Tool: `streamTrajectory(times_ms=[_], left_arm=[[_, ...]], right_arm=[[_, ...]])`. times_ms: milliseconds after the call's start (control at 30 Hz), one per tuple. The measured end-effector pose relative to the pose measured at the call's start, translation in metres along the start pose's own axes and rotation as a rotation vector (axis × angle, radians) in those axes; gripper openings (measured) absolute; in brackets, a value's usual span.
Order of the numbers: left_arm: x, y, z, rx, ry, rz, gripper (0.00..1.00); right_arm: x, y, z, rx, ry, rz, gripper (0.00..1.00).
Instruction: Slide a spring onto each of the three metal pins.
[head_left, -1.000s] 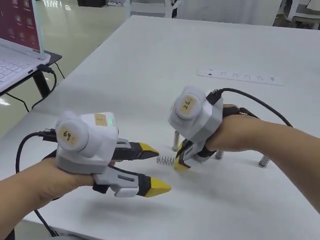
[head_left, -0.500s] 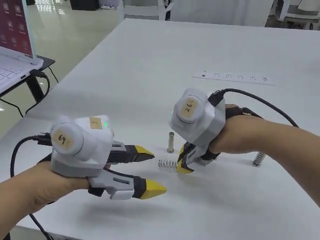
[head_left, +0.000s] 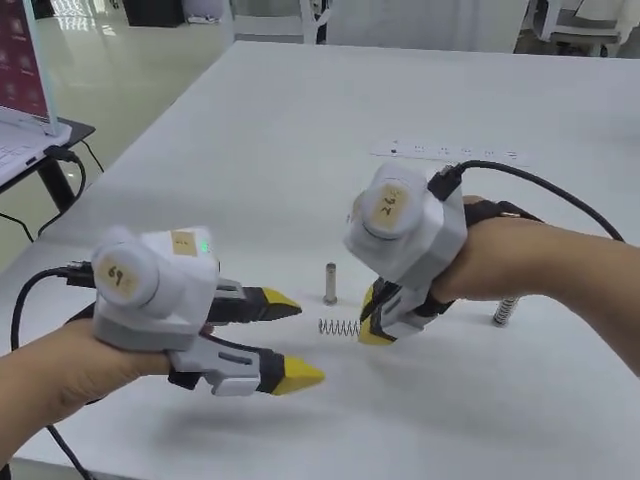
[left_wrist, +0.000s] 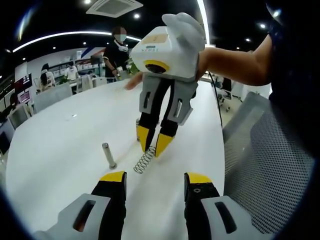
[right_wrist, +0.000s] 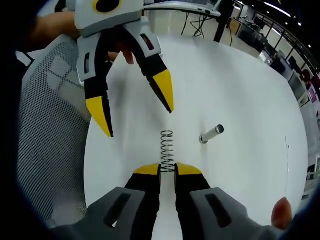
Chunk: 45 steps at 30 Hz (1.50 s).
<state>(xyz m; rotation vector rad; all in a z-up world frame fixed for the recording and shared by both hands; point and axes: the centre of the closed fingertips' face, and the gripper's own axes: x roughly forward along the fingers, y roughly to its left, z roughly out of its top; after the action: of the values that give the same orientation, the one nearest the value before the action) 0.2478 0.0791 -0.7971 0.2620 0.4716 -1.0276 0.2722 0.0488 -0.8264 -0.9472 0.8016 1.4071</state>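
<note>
A bare metal pin stands upright on the white table. My right gripper is shut on one end of a small spring, which lies level just in front of the pin. In the right gripper view the spring sticks out from my shut right gripper, with the pin to its right. My left gripper stands open, its tips a short way from the spring's free end. Its own view shows the left gripper with open jaws facing the spring and pin.
Another spring stands upright on the table behind my right hand. A white power strip lies farther back. A laptop sits on a side stand at the left. The table's near edge runs below my left hand.
The headset view has shifted. My right gripper, with the spring in it, has drawn slightly to the right relative to the bare pin. The left gripper stays open beside it.
</note>
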Motion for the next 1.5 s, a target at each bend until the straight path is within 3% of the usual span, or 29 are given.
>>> streamTrajectory(times_ms=[667, 1200, 1500], left_arm=[[0.005, -0.001, 0.025, 0.066, -0.001, -0.025, 0.37], [0.012, -0.007, 0.034, 0.098, -0.007, -0.047, 0.31], [0.015, -0.009, 0.034, 0.112, -0.009, -0.053, 0.25]], right_arm=[[-0.029, 0.008, 0.004, -0.012, -0.008, -0.011, 0.08], [-0.037, 0.012, 0.009, -0.045, -0.003, -0.005, 0.08], [-0.04, 0.014, 0.011, -0.061, 0.0, -0.002, 0.08]])
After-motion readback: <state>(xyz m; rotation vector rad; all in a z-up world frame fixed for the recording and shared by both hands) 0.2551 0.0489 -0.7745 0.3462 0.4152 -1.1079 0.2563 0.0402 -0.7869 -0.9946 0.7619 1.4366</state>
